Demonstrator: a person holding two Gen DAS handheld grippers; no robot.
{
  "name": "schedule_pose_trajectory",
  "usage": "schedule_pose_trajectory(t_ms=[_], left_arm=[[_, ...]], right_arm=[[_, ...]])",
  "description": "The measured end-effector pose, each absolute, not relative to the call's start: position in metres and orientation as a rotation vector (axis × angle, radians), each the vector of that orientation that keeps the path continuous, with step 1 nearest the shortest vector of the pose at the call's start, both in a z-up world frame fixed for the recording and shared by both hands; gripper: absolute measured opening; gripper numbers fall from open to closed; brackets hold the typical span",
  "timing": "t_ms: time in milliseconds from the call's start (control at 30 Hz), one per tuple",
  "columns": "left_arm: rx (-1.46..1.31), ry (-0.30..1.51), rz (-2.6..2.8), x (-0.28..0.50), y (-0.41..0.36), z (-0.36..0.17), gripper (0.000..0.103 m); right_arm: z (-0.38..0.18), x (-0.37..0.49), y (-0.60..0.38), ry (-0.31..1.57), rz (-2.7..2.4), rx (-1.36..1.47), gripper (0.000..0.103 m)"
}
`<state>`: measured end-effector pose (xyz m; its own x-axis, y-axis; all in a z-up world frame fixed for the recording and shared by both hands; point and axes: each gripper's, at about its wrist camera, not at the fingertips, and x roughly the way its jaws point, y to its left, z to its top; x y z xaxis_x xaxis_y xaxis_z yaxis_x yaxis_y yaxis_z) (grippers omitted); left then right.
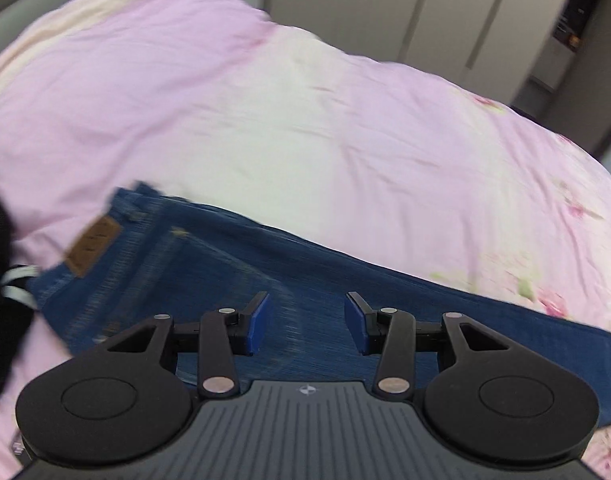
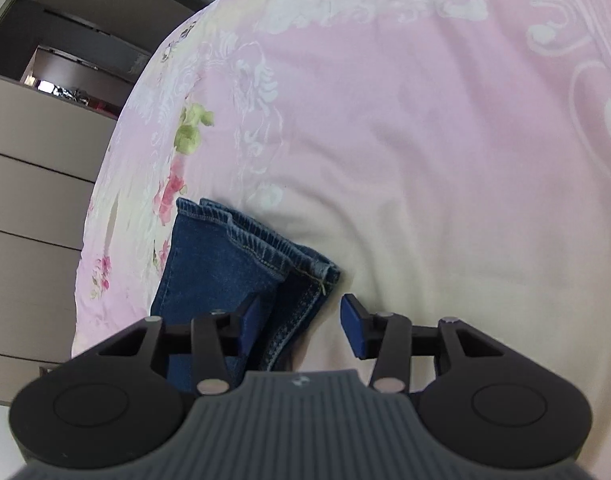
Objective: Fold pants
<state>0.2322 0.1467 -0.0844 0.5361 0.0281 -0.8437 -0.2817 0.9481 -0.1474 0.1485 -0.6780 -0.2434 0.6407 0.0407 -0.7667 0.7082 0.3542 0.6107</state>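
The bed (image 1: 289, 128) under its pink floral cover fills both my views, and the pants (image 1: 209, 264) — blue jeans — lie stretched across it, one leg stacked on the other, so the lengthwise fold looks made and I judge the next fold to be hems up to waist. My left gripper (image 1: 306, 322) hangs over the seat of the jeans, fingers spread wide and holding nothing, with the waistband and its brown leather patch (image 1: 92, 246) off to my left. My right gripper (image 2: 301, 326) sits at the other end, also wide and empty, straddling the inner edge of the legs just short of the hems (image 2: 257, 236); the left pad (image 2: 252, 326) is over denim, the right one over bare cover. To do this well I would come down on both layers of the cuffs together — the two hems are slightly staggered, so a shallow pinch risks catching only the top leg. Something black (image 1: 1, 272) lies beside the waistband; I would land the fold short of it.
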Motion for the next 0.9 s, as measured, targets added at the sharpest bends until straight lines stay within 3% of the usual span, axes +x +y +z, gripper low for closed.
schedule_pose_trajectory(t_ms=[333,400,500,633,900], left_arm=[[-0.211,1.161,-0.018,0.238,0.038,-0.164,0.042],[-0.232,1.184,-0.008,0.233,0.036,-0.173,0.042],[-0.235,1.202,0.019,0.228,0.039,-0.179,0.042],[-0.236,1.223,0.042,0.227,0.046,-0.182,0.041],[-0.180,1.252,0.073,0.224,0.047,-0.198,0.038]], right_arm=[[-0.229,0.165,-0.689,0.770,-0.406,1.103,0.039],[-0.242,0.170,-0.690,0.809,-0.429,1.118,0.015],[-0.249,0.164,-0.693,0.775,-0.419,1.174,0.002],[-0.222,0.155,-0.687,0.755,-0.395,1.025,0.000],[-0.256,0.153,-0.693,0.799,-0.423,1.051,0.005]])
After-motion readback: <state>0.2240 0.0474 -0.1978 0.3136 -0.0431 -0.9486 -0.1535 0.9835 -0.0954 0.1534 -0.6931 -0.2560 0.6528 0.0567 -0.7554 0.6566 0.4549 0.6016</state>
